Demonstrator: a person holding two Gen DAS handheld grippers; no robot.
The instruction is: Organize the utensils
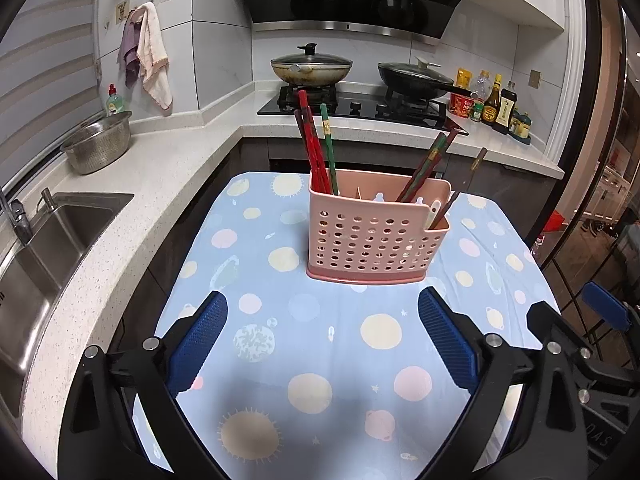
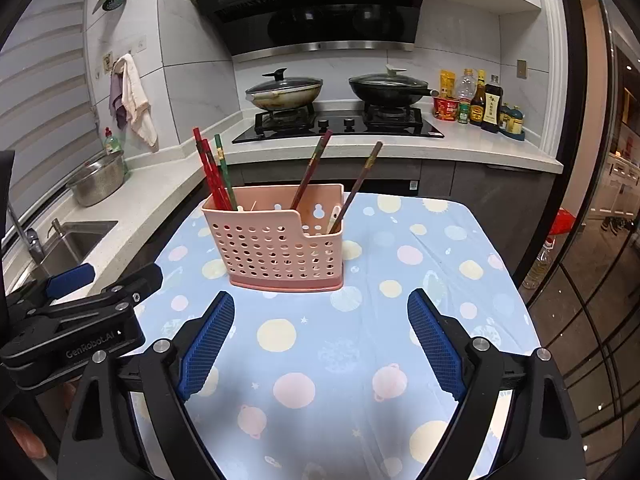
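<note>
A pink perforated utensil holder (image 1: 372,236) (image 2: 280,244) stands upright on a small table with a blue dotted cloth (image 1: 320,360) (image 2: 340,340). Red and green chopsticks (image 1: 316,148) (image 2: 214,172) lean in its left part. Dark chopsticks (image 1: 424,168) (image 2: 312,168) lean in its right part, next to a white utensil (image 1: 433,213) (image 2: 334,218). My left gripper (image 1: 322,312) is open and empty, short of the holder. My right gripper (image 2: 320,308) is open and empty, also short of it. The left gripper's body (image 2: 76,320) shows at the left of the right wrist view.
A white counter with a sink (image 1: 60,232) and a steel colander (image 1: 98,142) runs along the left. Behind the table is a hob with two lidded pans (image 1: 312,66) (image 2: 386,88) and sauce bottles (image 1: 496,104). A glass wall (image 2: 592,260) is to the right.
</note>
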